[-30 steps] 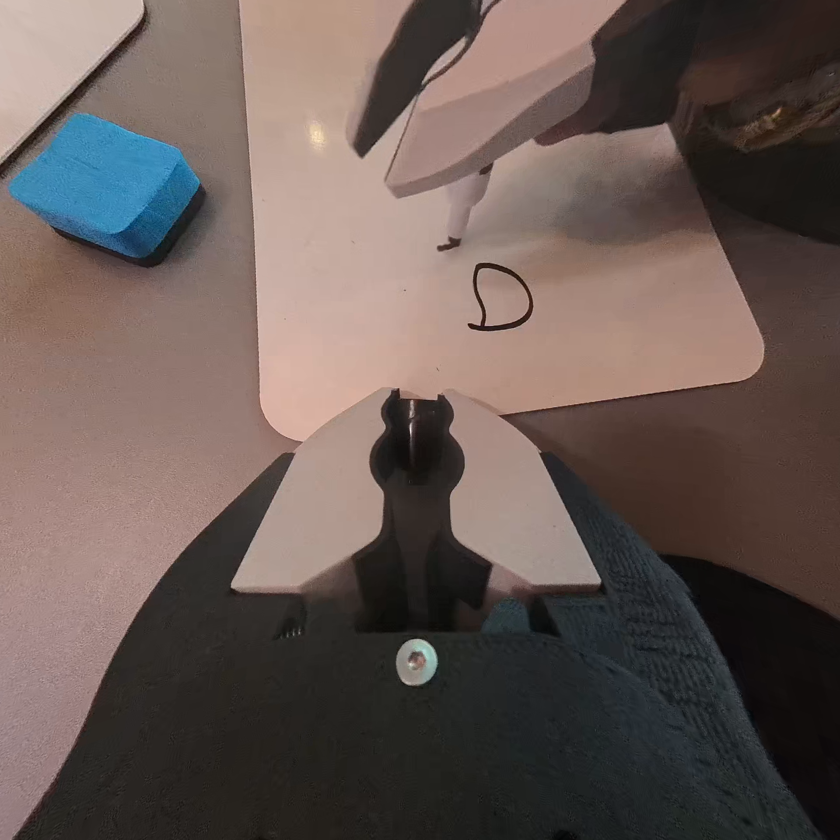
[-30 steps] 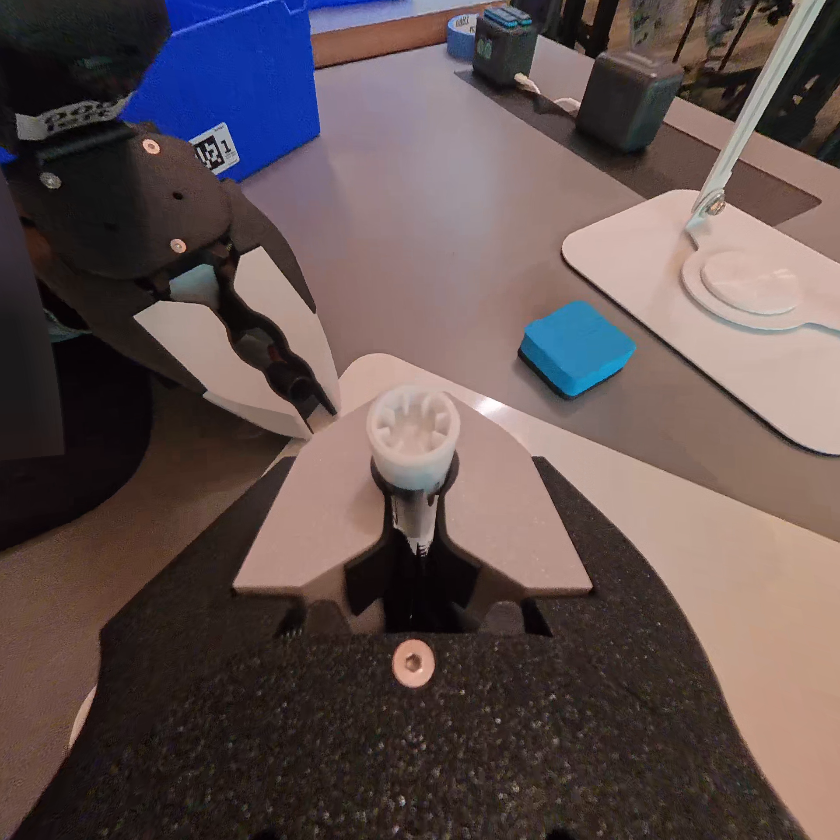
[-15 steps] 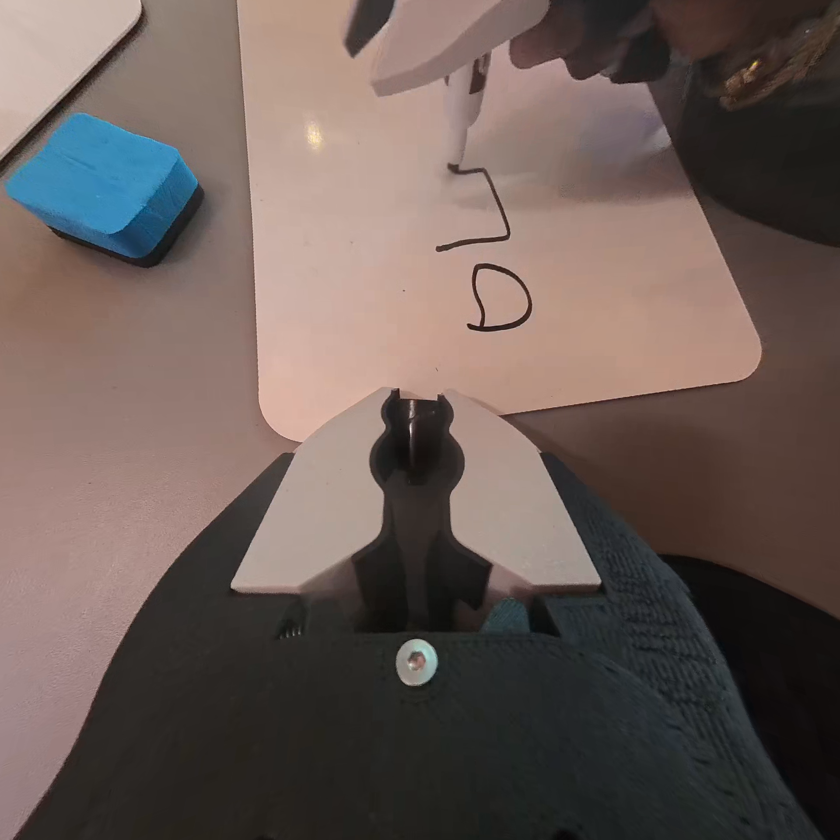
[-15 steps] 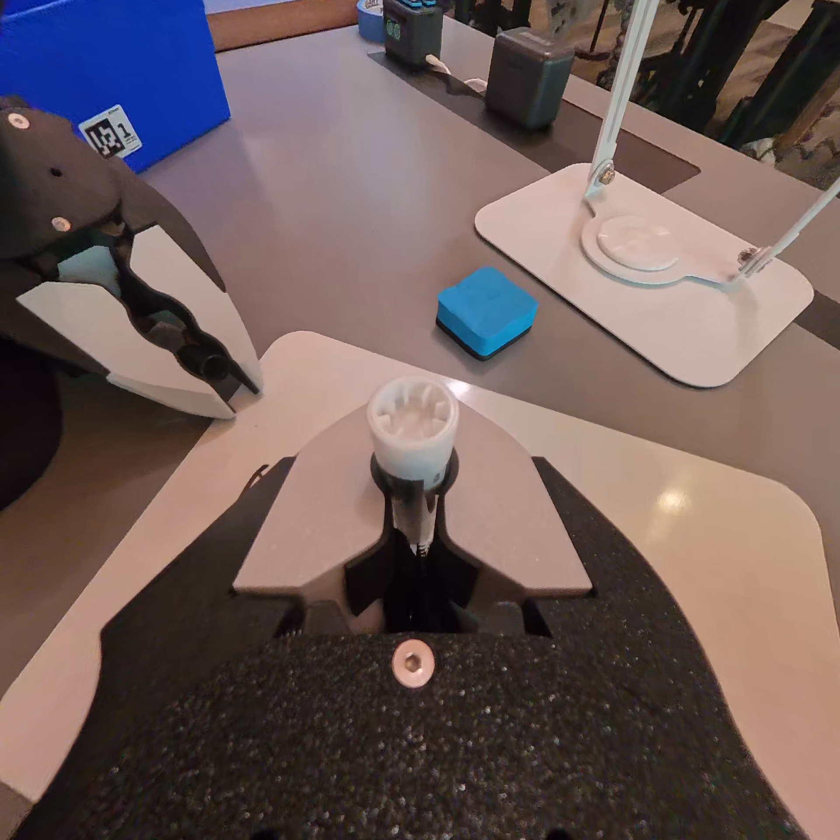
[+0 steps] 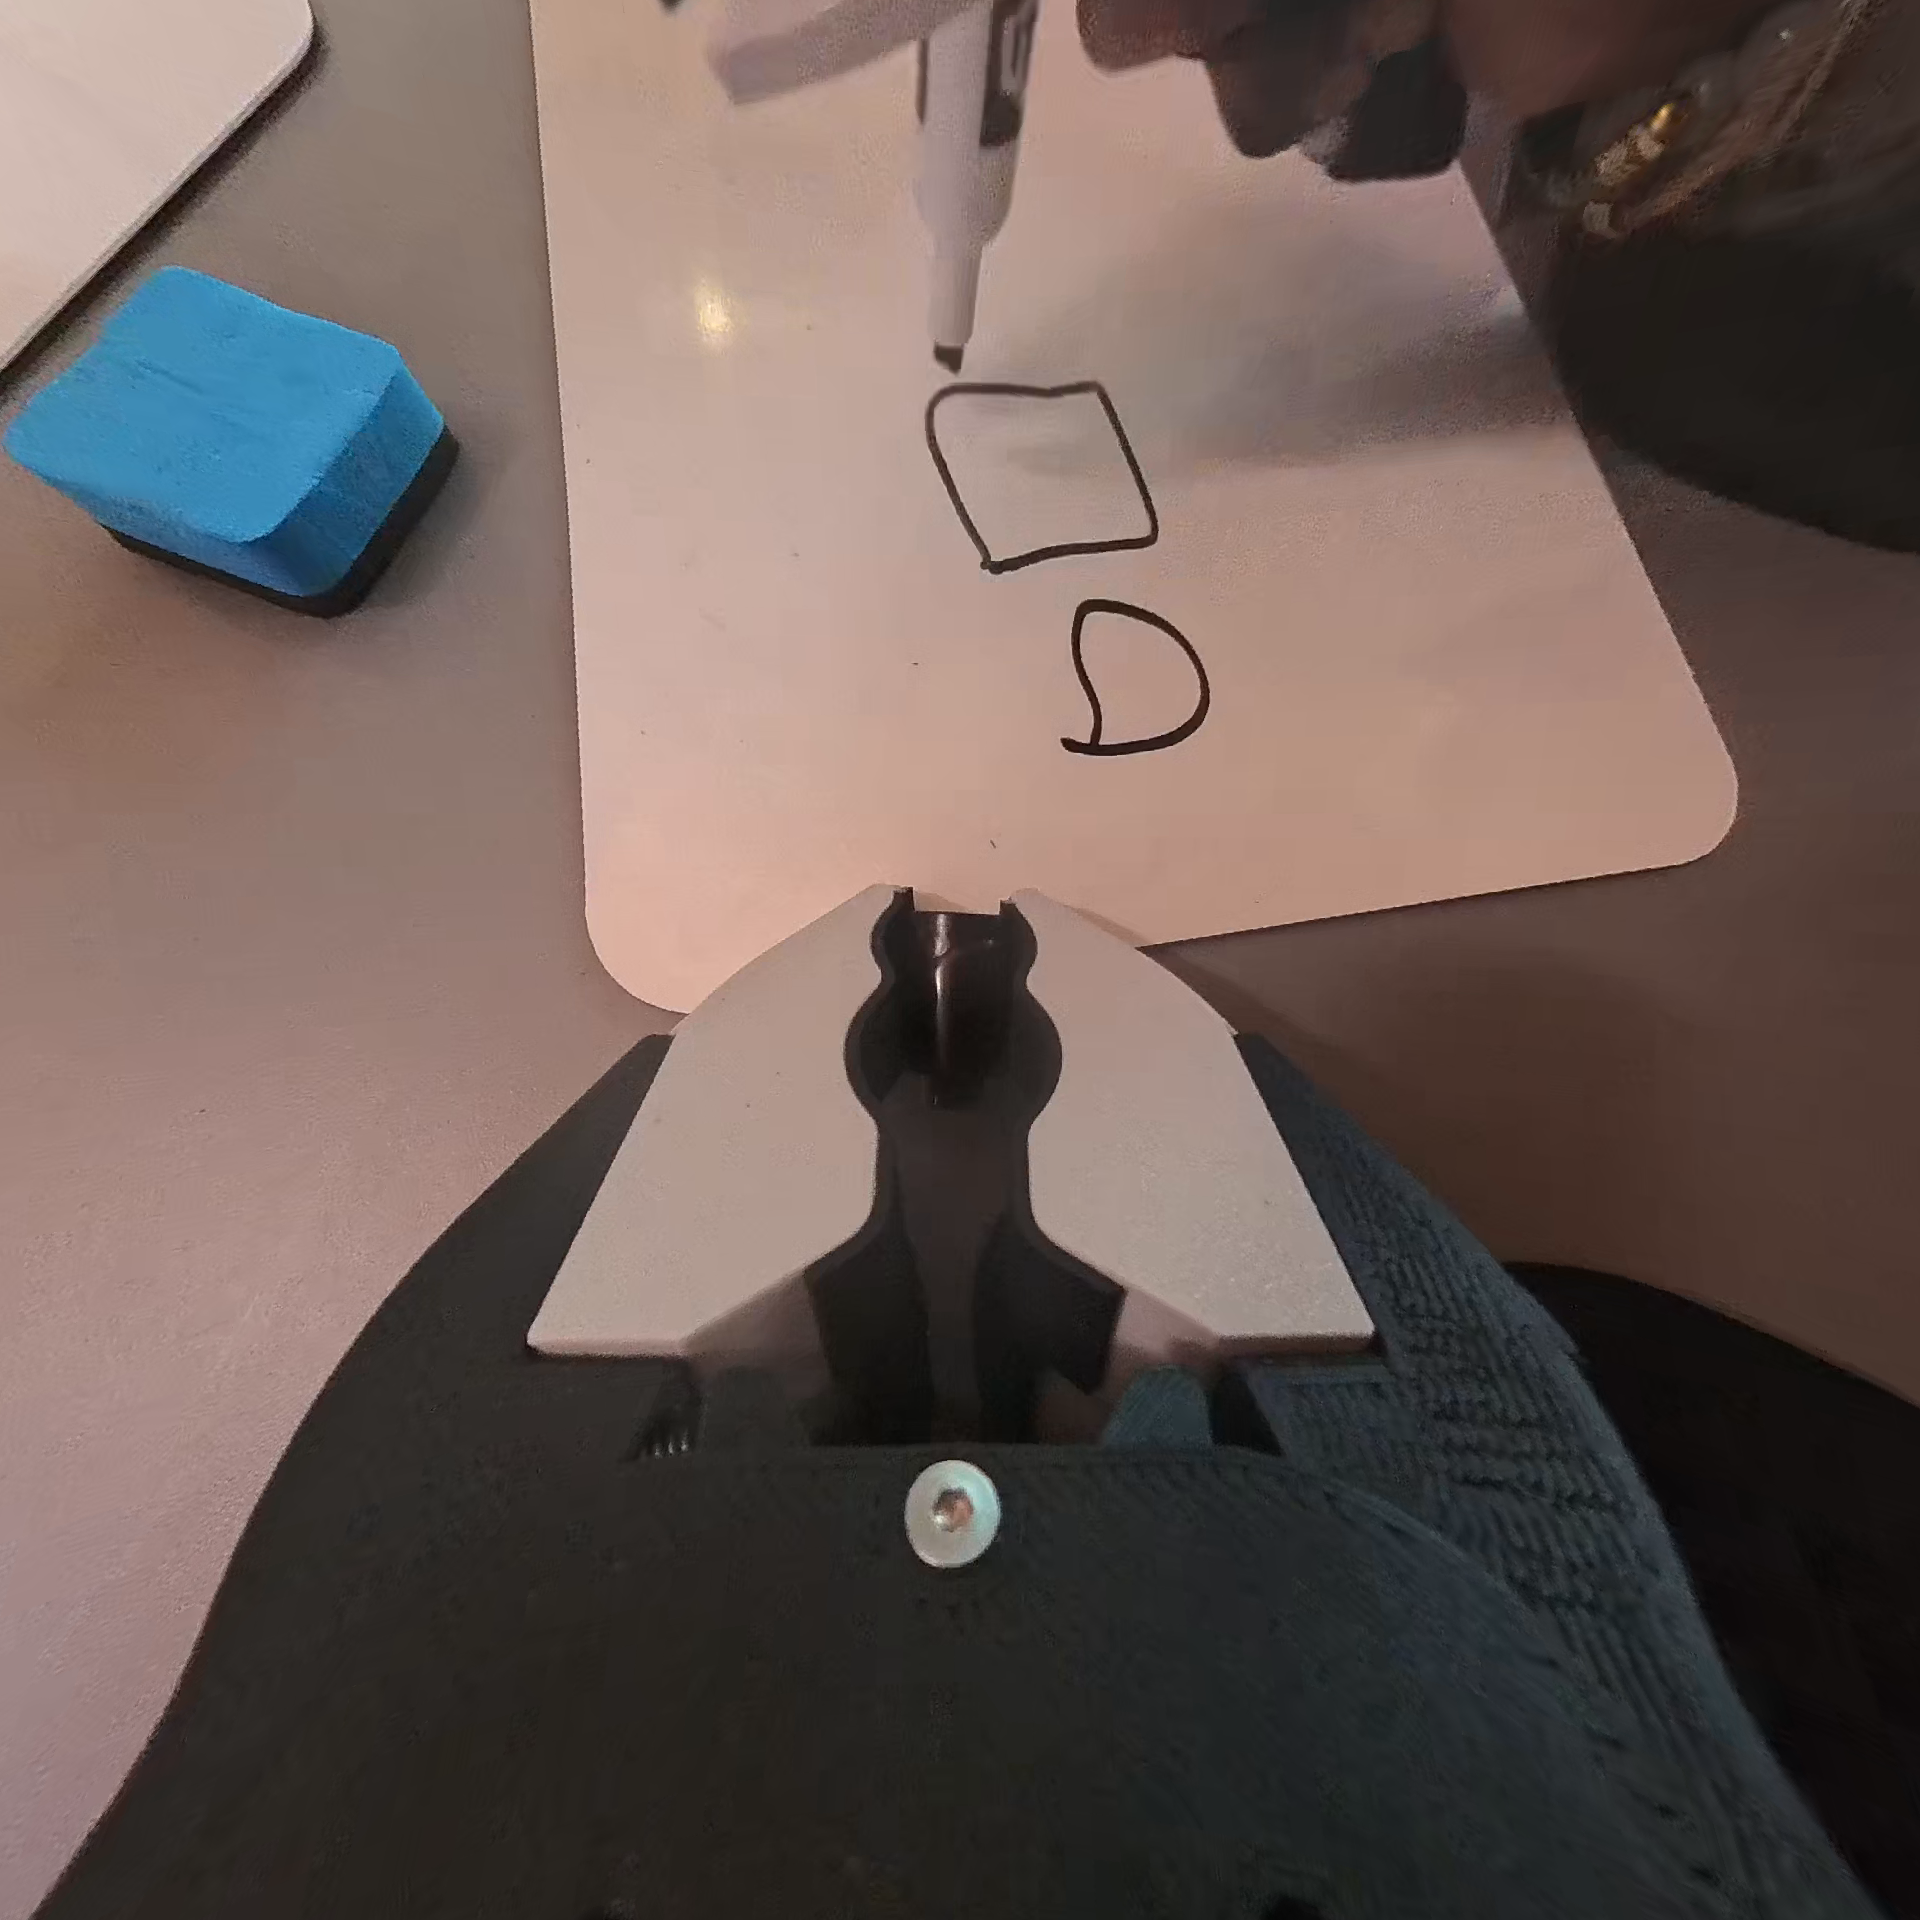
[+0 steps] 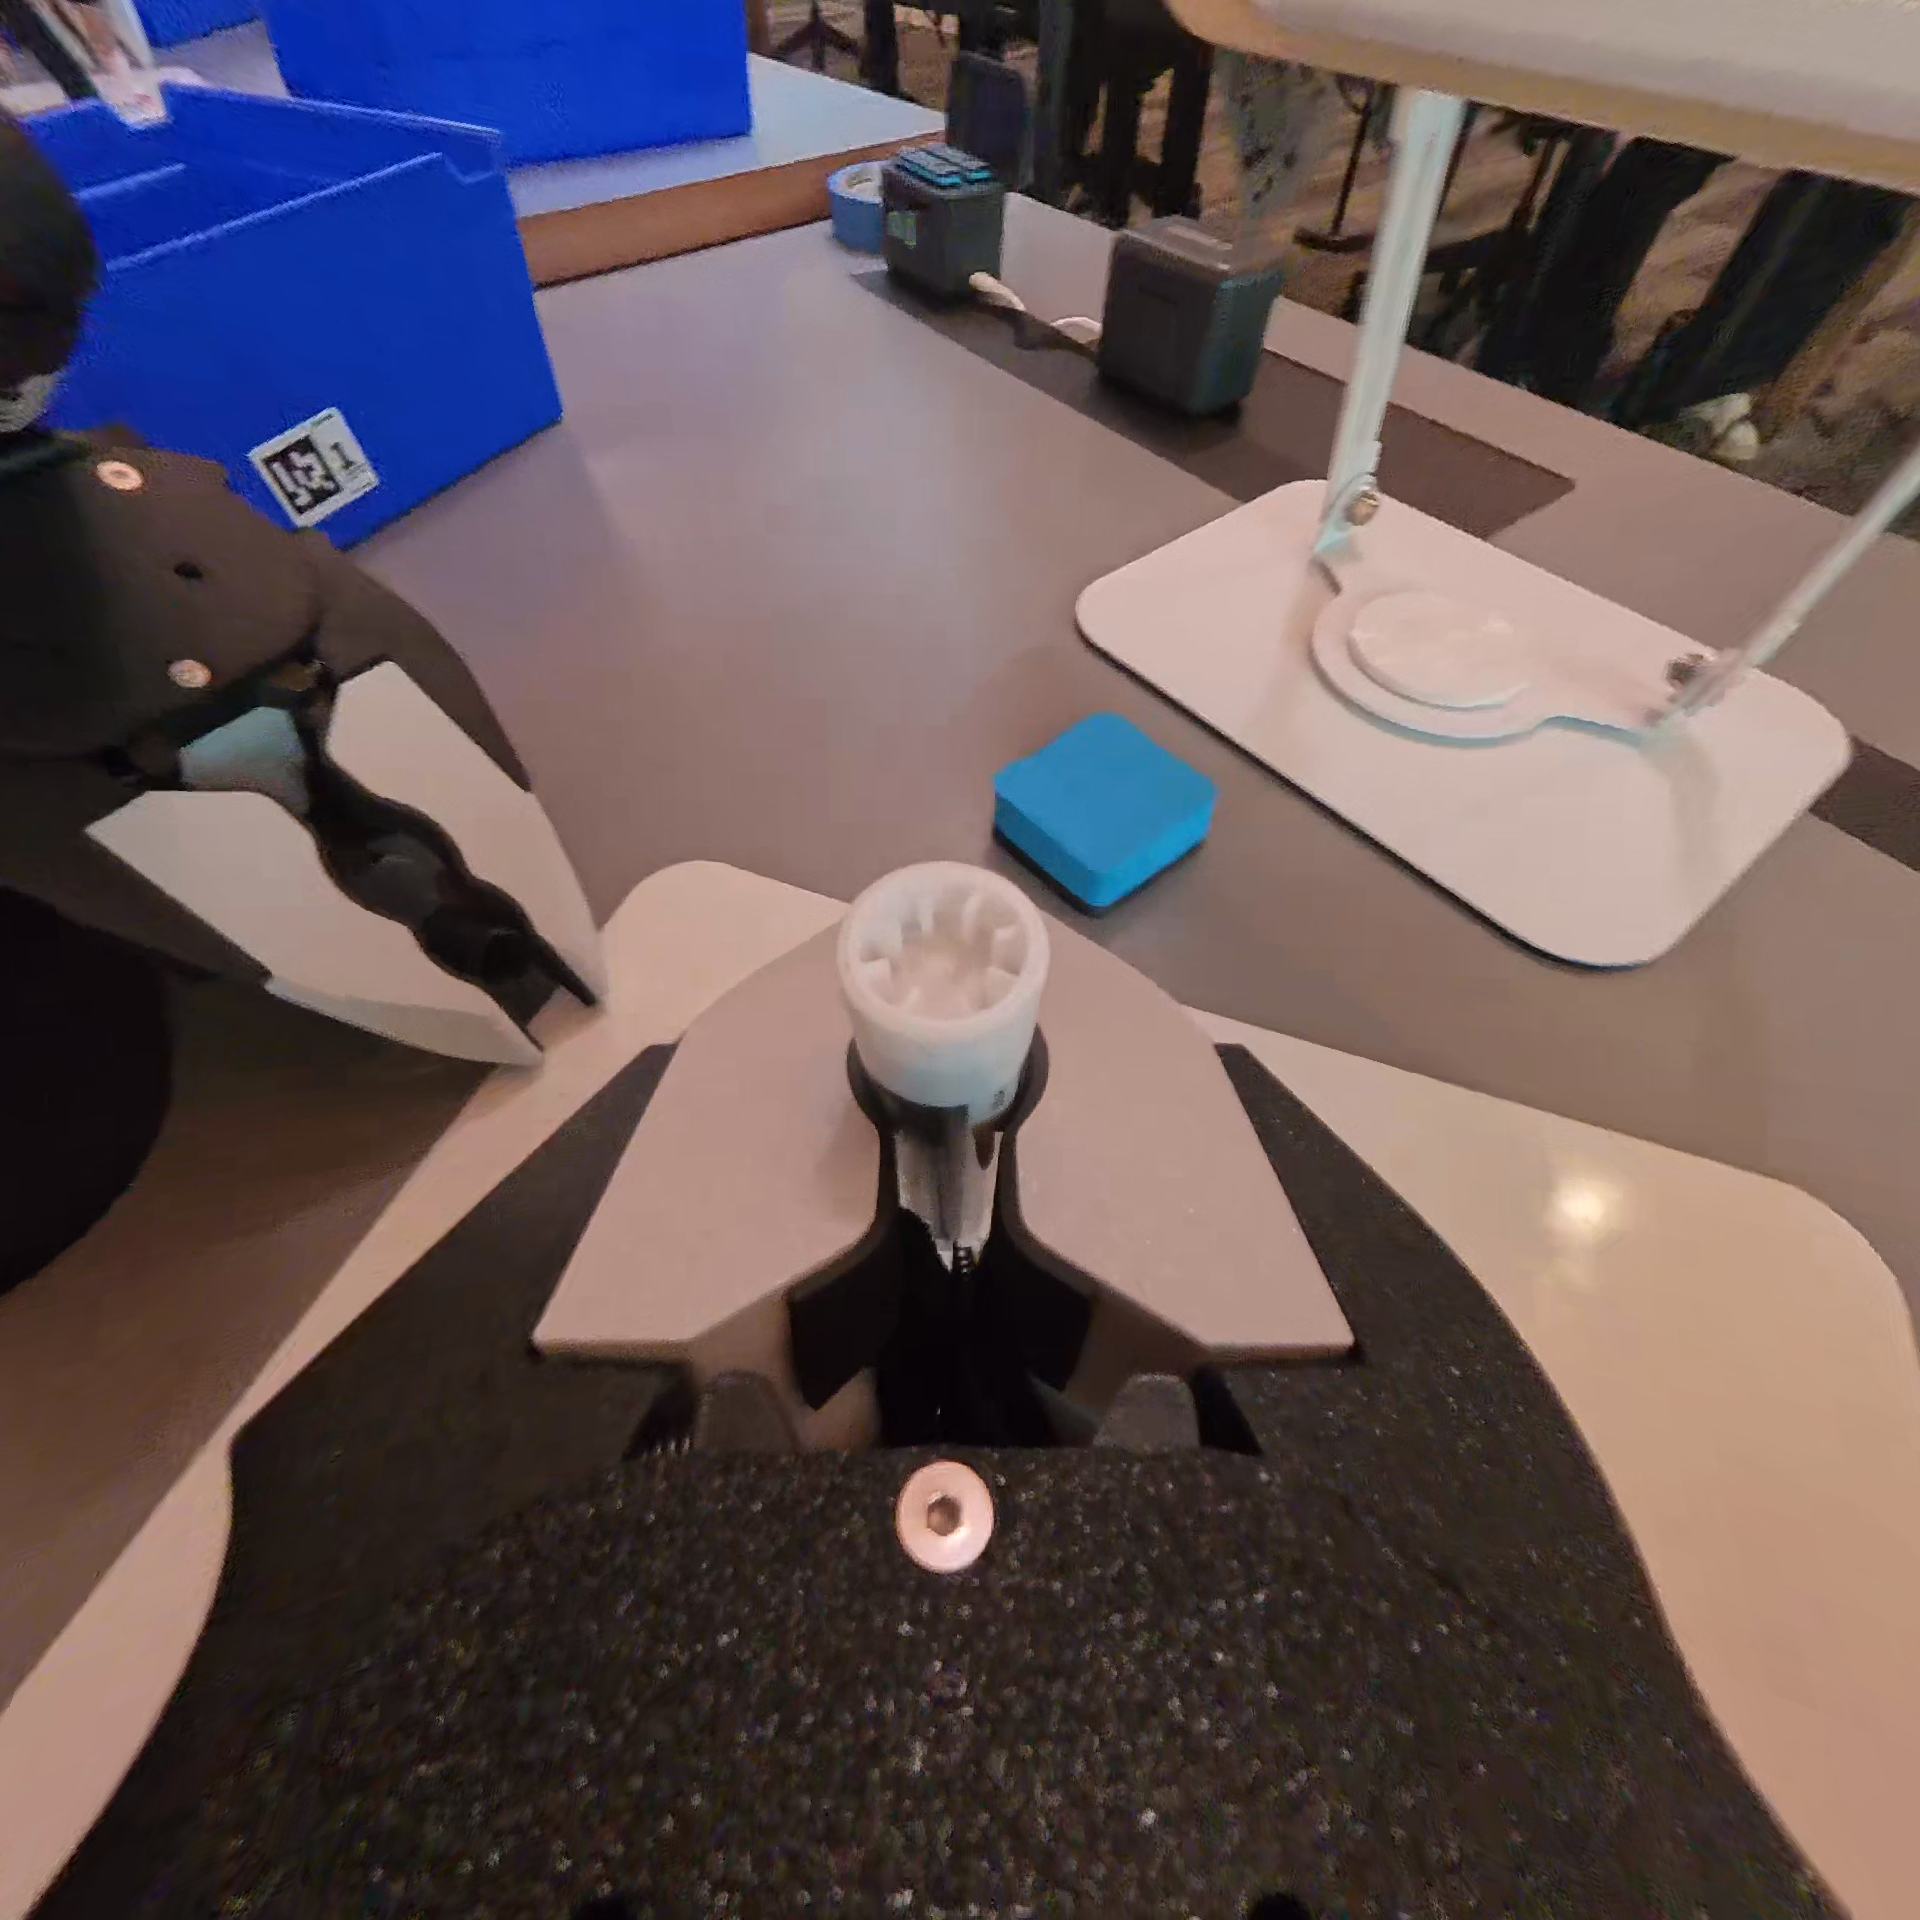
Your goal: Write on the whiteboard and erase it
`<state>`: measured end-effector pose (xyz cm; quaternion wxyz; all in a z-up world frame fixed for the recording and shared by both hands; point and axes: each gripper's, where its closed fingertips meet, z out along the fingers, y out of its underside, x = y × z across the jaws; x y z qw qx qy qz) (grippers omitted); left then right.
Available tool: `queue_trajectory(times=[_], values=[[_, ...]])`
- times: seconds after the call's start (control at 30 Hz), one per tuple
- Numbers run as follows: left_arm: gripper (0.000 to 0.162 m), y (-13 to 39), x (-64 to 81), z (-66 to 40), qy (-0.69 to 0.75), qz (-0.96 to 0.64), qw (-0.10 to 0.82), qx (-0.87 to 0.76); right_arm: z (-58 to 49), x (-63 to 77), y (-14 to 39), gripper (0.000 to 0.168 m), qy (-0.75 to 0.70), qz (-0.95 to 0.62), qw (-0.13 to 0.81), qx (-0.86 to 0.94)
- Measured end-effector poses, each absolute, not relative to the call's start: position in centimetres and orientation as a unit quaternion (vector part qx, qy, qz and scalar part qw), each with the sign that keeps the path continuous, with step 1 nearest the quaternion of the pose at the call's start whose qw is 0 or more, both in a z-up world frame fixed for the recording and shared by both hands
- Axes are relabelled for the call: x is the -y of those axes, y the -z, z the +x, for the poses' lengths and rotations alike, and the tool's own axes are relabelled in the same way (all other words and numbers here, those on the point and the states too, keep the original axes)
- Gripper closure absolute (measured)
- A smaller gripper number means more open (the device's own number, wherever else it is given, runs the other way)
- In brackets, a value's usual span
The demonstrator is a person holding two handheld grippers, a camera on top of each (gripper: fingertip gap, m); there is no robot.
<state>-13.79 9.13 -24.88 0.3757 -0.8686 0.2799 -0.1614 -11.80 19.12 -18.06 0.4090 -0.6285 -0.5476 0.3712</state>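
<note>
Whiteboard [image 5: 790, 665] is lying flat on the tabletop [image 5: 260, 831]; your right gripper's [image 6: 940, 1049] fingers are gripping the marker [image 5: 961, 197] above a drawn square, while your left gripper's [image 5: 956, 914] fingers are clamping a black cap [image 5: 951, 997] at its near edge.

A grey table [image 6: 790, 582] carries a flat whiteboard [image 5: 748, 665], a blue eraser [image 5: 223, 436] just left of it, a white lamp base [image 6: 1558, 821], blue bins [image 6: 312, 312] and two dark boxes [image 6: 1179, 312].
</note>
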Motion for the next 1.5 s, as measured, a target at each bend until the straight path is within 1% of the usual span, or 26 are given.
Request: queue_trajectory(times=[0.2, 0.4, 0.6, 0.73, 0.9, 1.1, 1.2, 1.37, 1.5], values=[[0.146, 24.9, -9.1, -13.8, 0.164, -0.868, 0.375, -0.279, -10.2, -20.8, 19.4, 0.155, -0.347, -0.642, 0.403, 0.553], [0.145, 24.9, -9.1, -13.8, 0.166, -0.868, 0.375, -0.279, -8.0, -25.6, 19.5, 0.155, -0.297, -0.665, 0.431, 0.532], [0.146, 24.9, -9.1, -13.8, 0.167, -0.868, 0.375, -0.278, -10.0, -23.5, 19.6, 0.155, -0.307, -0.645, 0.423, 0.557], [0.146, 24.9, -9.1, -13.8, 0.167, -0.868, 0.375, -0.279, -8.5, -25.6, 19.6, 0.155, -0.284, -0.661, 0.433, 0.542], [0.146, 24.9, -9.1, -13.8, 0.168, -0.868, 0.375, -0.279, -7.3, -24.0, 19.7, 0.155, -0.289, -0.669, 0.416, 0.544], [0.145, 24.9, -9.1, -13.7, 0.166, -0.867, 0.375, -0.283, -8.5, -27.9, 18.4, 0.155, -0.282, -0.656, 0.460, 0.528], [0.146, 24.9, -9.1, -13.7, 0.165, -0.867, 0.375, -0.283, -8.5, -28.8, 19.3, 0.155, -0.277, -0.665, 0.451, 0.527], [0.146, 24.9, -9.1, -13.7, 0.166, -0.867, 0.375, -0.283, -6.0, -26.4, 19.7, 0.155, -0.279, -0.689, 0.429, 0.513], [0.146, 24.9, -9.0, -13.7, 0.166, -0.866, 0.375, -0.285, -6.3, -27.5, 18.7, 0.155, -0.286, -0.681, 0.454, 0.498]])
